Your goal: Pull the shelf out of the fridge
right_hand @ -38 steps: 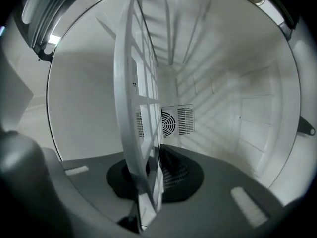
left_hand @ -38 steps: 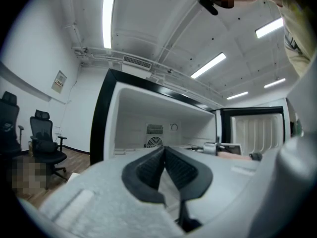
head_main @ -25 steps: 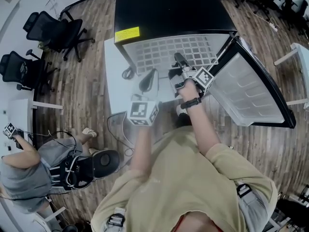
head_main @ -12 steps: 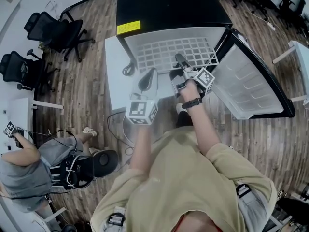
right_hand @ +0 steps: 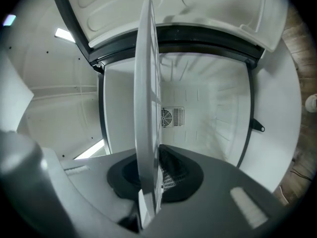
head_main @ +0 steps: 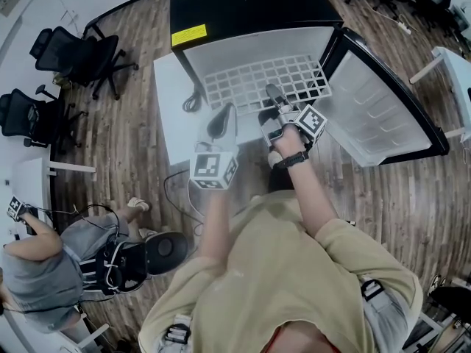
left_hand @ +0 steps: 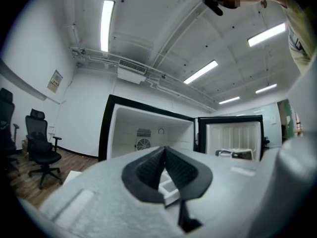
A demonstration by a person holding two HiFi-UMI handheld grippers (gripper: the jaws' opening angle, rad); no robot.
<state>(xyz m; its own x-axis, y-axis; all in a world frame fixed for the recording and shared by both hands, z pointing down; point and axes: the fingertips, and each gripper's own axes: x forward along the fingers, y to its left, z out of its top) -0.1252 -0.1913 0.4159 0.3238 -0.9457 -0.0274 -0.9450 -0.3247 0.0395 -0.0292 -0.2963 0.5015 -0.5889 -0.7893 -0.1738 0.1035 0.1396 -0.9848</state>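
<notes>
The black fridge (head_main: 250,6) stands open, its door (head_main: 383,109) swung out to the right. A white wire-grid shelf (head_main: 250,83) sticks partway out of the fridge's white inside. My right gripper (head_main: 274,100) is shut on the shelf's front edge. In the right gripper view the shelf (right_hand: 147,98) runs edge-on between the pads (right_hand: 173,170) of the right gripper (right_hand: 151,182). My left gripper (head_main: 223,120) hovers just left of it, near the shelf's front edge, shut and holding nothing. In the left gripper view its jaws (left_hand: 165,152) meet in front of the open fridge (left_hand: 148,133).
A white low table (head_main: 171,116) stands against the fridge's left side with a cable (head_main: 193,103) on it. Office chairs (head_main: 73,50) are at the far left. A seated person (head_main: 44,263) and a black stool (head_main: 162,248) are at the lower left on the wood floor.
The right gripper has drawn the shelf further out of the fridge toward me. The left gripper has stayed beside it, shut.
</notes>
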